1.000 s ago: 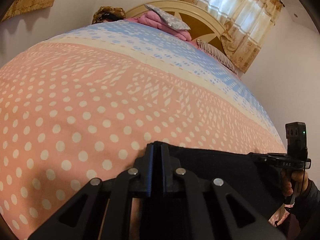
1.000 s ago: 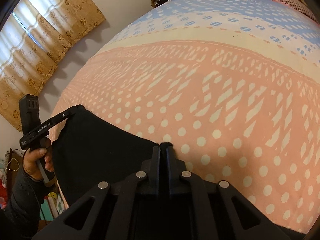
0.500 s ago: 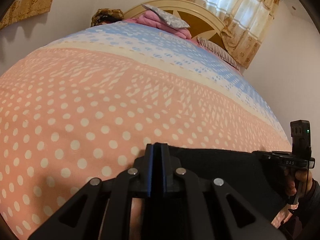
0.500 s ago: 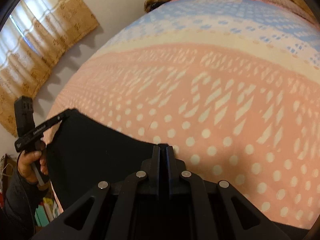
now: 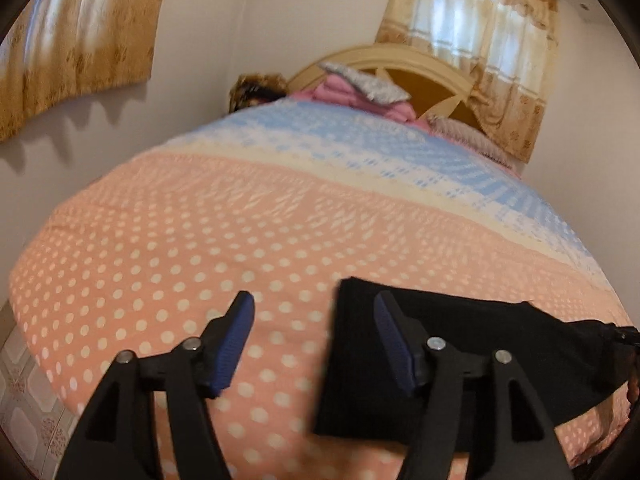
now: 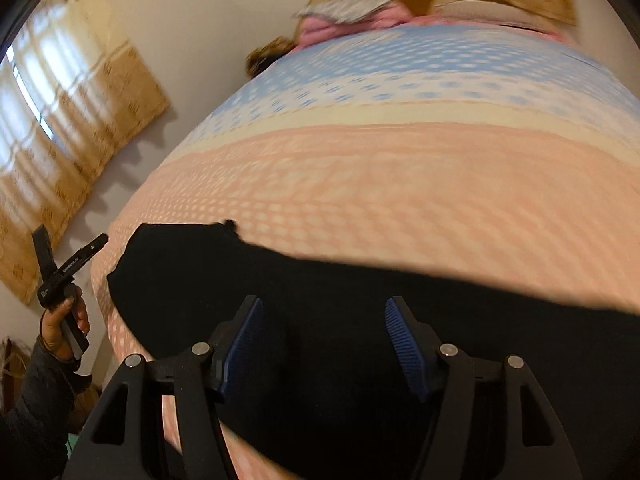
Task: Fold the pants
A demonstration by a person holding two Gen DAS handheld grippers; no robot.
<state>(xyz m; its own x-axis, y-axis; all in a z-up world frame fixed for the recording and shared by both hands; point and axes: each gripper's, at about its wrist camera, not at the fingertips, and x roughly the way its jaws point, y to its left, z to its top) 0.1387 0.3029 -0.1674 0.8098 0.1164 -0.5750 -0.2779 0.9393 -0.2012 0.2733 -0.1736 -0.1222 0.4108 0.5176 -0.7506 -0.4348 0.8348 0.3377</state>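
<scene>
**Left wrist view: both grippers released the pants**

Left gripper [image 5: 314, 344] and right gripper [image 6: 322, 340] were opening, nothing pinched. Black pants [image 6: 340, 300] lay at the near edge of the bedspread [image 5: 240, 220]. You needed to clear upward without snagging the fabric.

A home bedroom: quilted bed [image 5: 200, 264], arched headboard [image 5: 420, 64], curtained windows [image 5: 480, 40].

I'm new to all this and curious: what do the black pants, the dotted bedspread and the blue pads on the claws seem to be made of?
Black pants: soft matte fabric, probably knit or cotton; it drapes flat without shine.
Dotted bedspread: woven or printed cloth, matte, lying smooth.
Blue pads: likely rubber or ridged plastic; fine ribbing shows.
</scene>
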